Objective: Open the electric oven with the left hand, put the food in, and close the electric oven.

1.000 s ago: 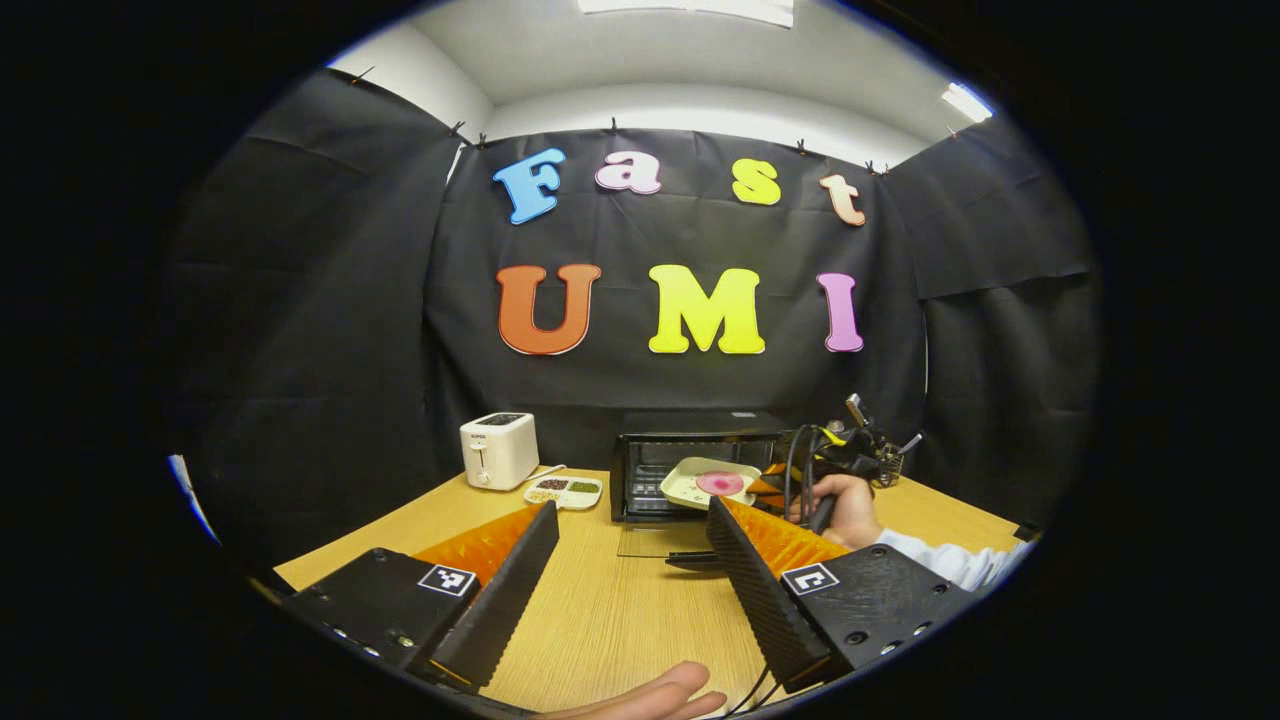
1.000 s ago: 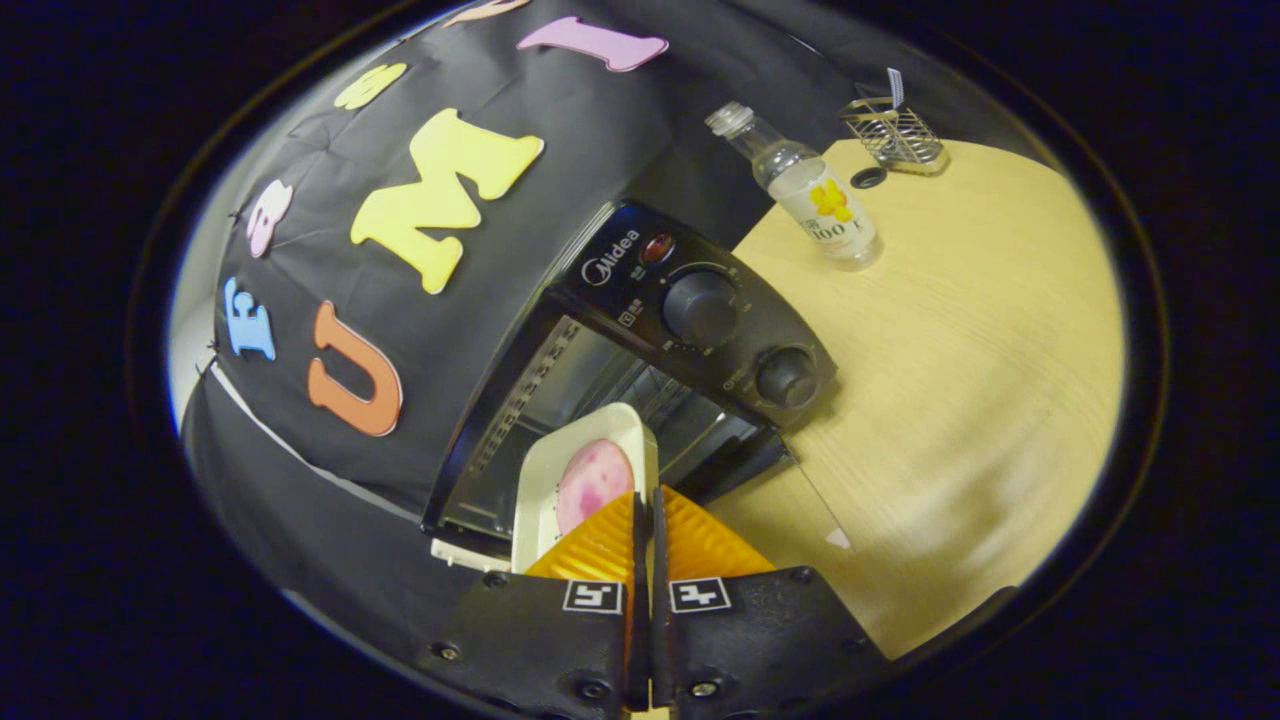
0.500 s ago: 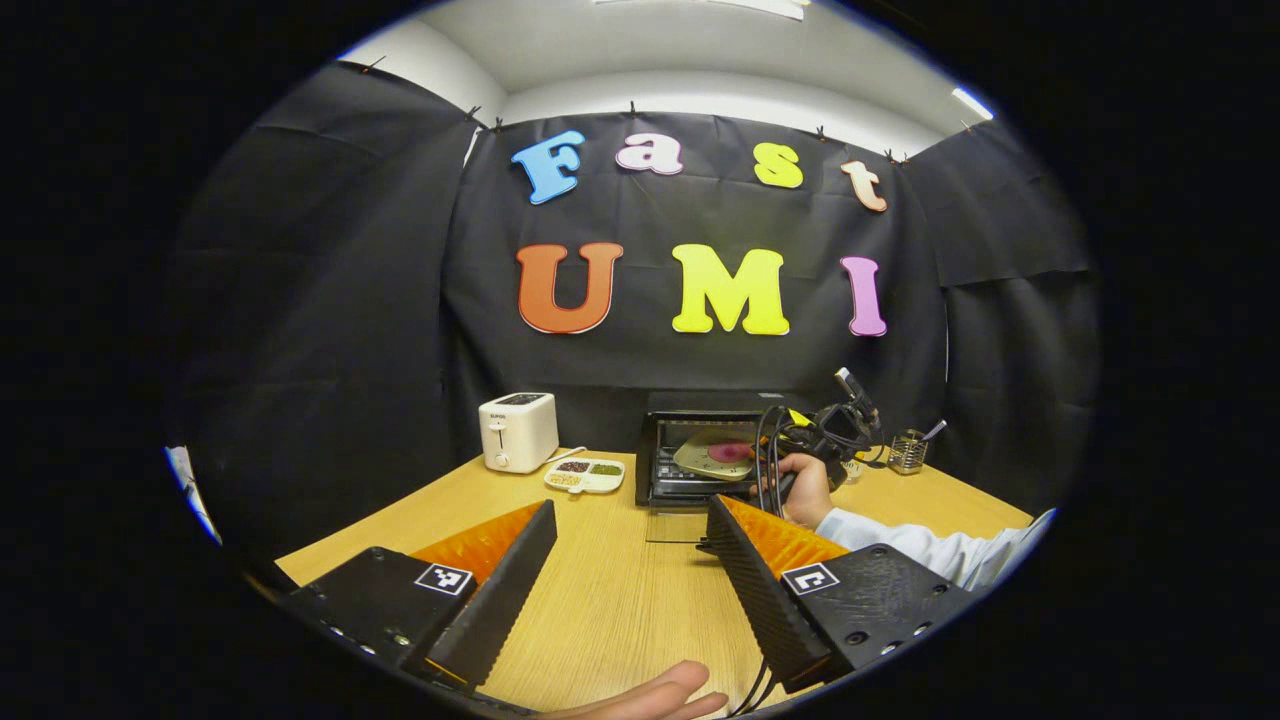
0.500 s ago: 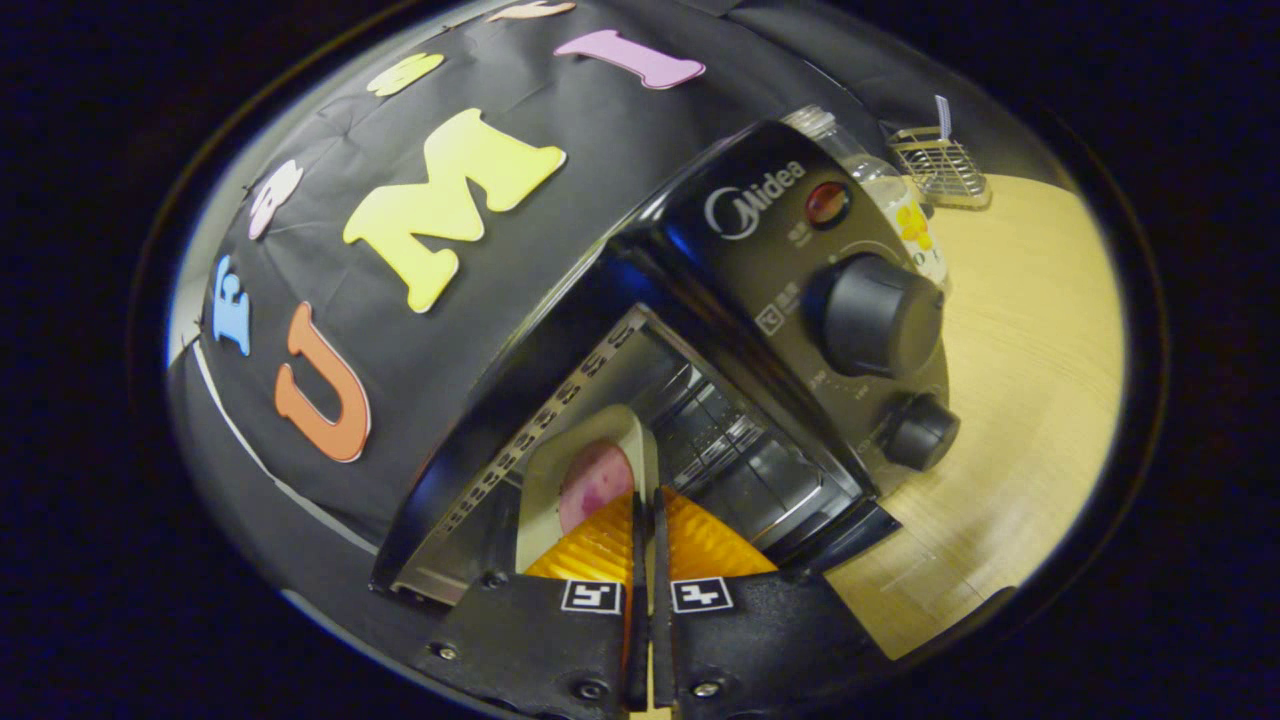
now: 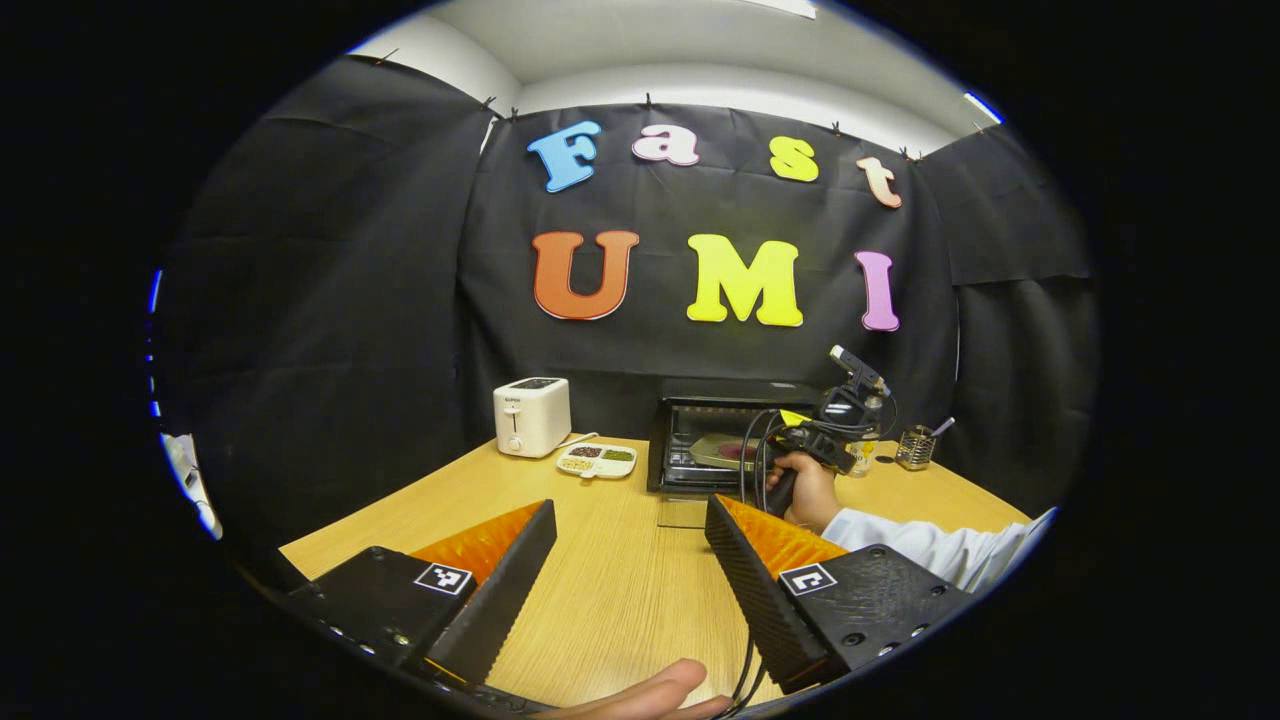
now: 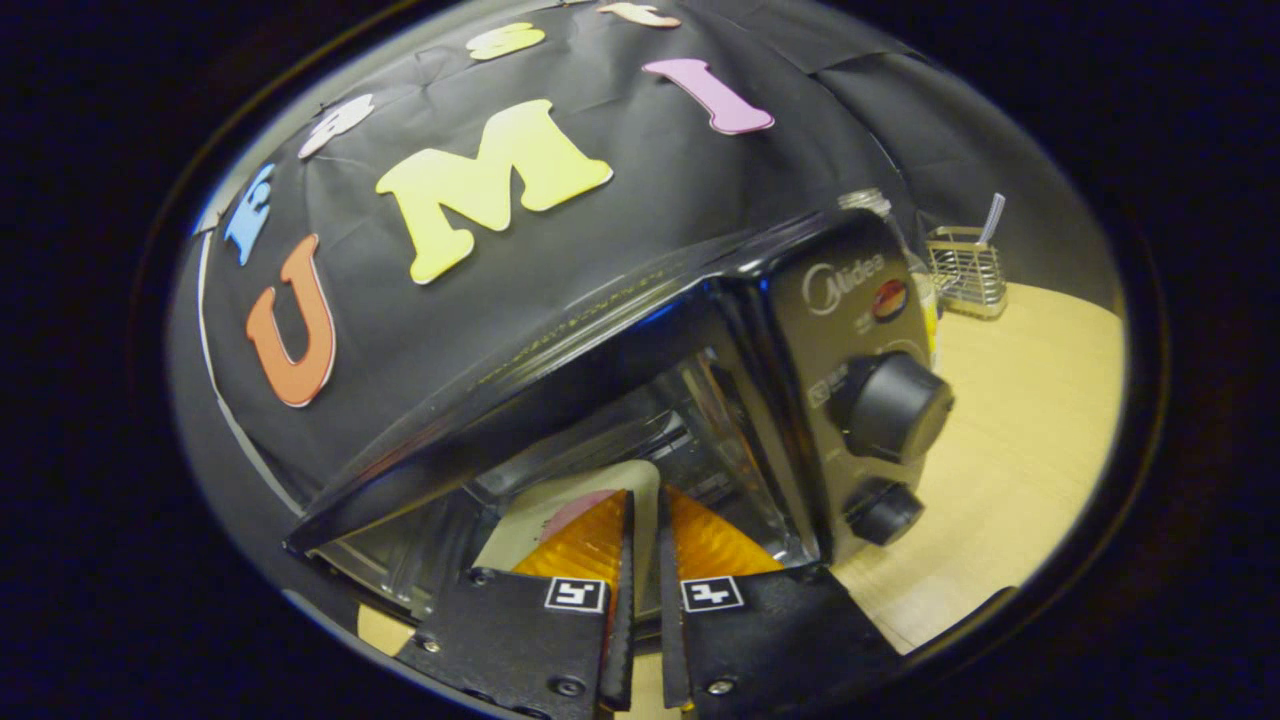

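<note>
Left tool (image 5: 625,545): held low over the counter with its two ribbed, wedge-shaped fingers spread wide apart; nothing is gripped between them.
Right tool (image 6: 640,560): seen in the right gripper view at the oven mouth, the fingers parted by a narrow gap; it cannot be told whether the tray rim is pressed between them. In the left gripper view it is seen farther off, held by a hand (image 5: 800,490) in a pale sleeve, directly in front of the oven.
Electric oven (image 5: 735,435): a black, box-shaped metal housing standing at the back of the counter. The glass door (image 5: 685,510) is folded down flat and open. Two round black knobs (image 6: 890,405) are stacked on the glossy side panel, with a small red lamp above them.
Food (image 5: 735,452): a flat, round pink slice lying on a pale, shallow tray (image 6: 560,500) with rounded corners. The tray is located inside the oven cavity, on the wire rack.
Counter (image 5: 620,590): light wood-grain surface, smooth.
Toaster (image 5: 532,415): white, block-shaped with rounded edges, placed to the left of the oven.
Divided dish (image 5: 597,459): small, white, set between toaster and oven, holding dark and green portions.
Wire holder (image 6: 965,270): metal mesh basket on the counter to the right of the oven.
</note>
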`<state>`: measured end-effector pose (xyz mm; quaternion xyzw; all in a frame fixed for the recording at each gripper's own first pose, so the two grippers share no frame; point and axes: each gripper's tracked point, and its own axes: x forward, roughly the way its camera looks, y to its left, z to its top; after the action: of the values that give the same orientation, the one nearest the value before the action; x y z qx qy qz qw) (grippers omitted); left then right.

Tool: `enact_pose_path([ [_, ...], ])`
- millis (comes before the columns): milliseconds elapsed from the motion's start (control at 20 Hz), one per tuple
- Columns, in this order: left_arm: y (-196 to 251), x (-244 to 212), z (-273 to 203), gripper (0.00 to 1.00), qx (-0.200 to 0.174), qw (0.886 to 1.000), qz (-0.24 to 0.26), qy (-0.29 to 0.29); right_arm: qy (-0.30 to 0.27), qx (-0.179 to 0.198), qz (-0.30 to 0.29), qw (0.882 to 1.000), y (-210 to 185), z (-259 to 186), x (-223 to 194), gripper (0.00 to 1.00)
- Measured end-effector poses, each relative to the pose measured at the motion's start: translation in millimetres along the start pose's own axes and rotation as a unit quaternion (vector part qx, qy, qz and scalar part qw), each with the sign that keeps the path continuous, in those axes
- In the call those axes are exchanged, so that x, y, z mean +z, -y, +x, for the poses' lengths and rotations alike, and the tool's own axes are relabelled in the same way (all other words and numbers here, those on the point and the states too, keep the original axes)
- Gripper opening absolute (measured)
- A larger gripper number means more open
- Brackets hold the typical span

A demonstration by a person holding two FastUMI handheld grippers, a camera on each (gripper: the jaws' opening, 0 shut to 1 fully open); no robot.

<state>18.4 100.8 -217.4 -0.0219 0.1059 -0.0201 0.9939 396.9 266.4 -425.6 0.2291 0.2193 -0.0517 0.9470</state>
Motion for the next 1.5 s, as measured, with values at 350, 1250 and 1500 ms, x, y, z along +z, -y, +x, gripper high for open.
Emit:
enact_pose_path([
  [350, 15.7, 9.2, -22.2, 0.95, -0.001, 1.000, 0.005, 0.003, 0.026, 0.062, -0.066, 0.996, 2.0, -85.8, 5.1, 0.46],
  [1250, 41.9, 33.8, -16.9, 0.95, -0.006, 1.000, 0.005, -0.003, 0.157, 0.099, -0.217, 0.959, 94.6, -353.9, 141.2, 1.00],
  [1500, 72.7, 9.0, 28.1, 0.95, -0.050, 0.998, 0.005, -0.025, 0.152, 0.096, -0.215, 0.960, 124.0, -409.3, 167.0, 0.96],
])
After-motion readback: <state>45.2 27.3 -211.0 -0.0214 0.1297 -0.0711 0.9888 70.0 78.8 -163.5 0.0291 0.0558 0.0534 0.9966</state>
